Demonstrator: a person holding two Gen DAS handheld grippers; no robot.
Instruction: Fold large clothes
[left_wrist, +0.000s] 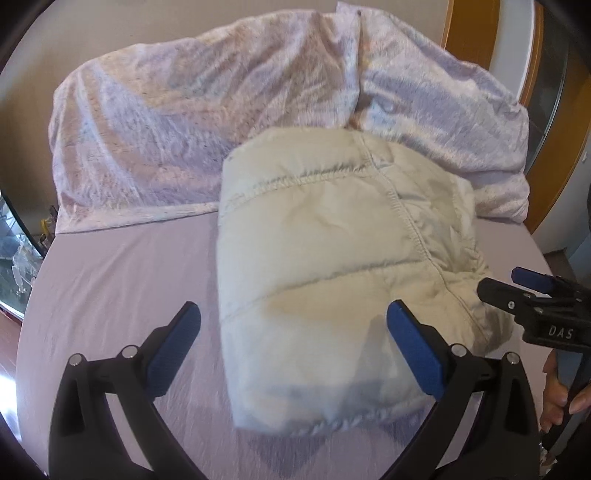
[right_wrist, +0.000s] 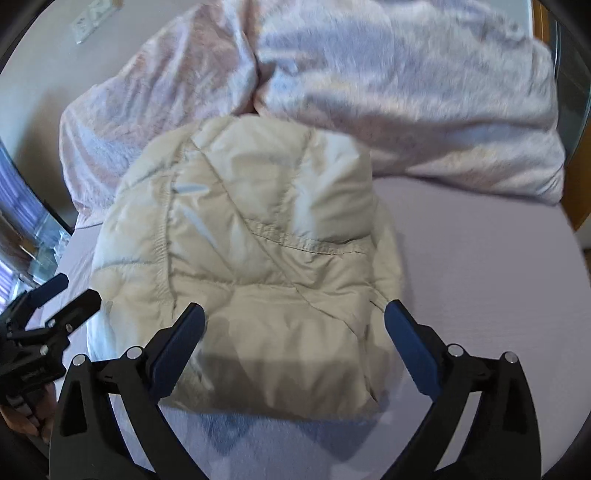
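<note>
A cream quilted puffer jacket (left_wrist: 325, 240) (right_wrist: 251, 236) lies folded into a thick bundle on the lilac bed sheet (left_wrist: 129, 277) (right_wrist: 480, 277). My left gripper (left_wrist: 293, 306) hovers open over the bundle's near left edge, one blue pad above the sheet and the other above the jacket, gripping nothing. My right gripper (right_wrist: 294, 307) is open too, its jaws spread wide over the bundle's near side with the fabric below and apart from the pads. Each gripper shows in the other's view: the right gripper (left_wrist: 500, 280) at the jacket's right edge, the left gripper (right_wrist: 77, 287) at its left.
A crumpled pale pink duvet (left_wrist: 184, 129) (right_wrist: 388, 92) is heaped along the far side of the bed, touching the jacket's far end. A wooden frame (left_wrist: 461, 29) stands at the back right. A hand (left_wrist: 557, 391) holds the right gripper's handle. Cluttered glass items (left_wrist: 18, 251) sit left of the bed.
</note>
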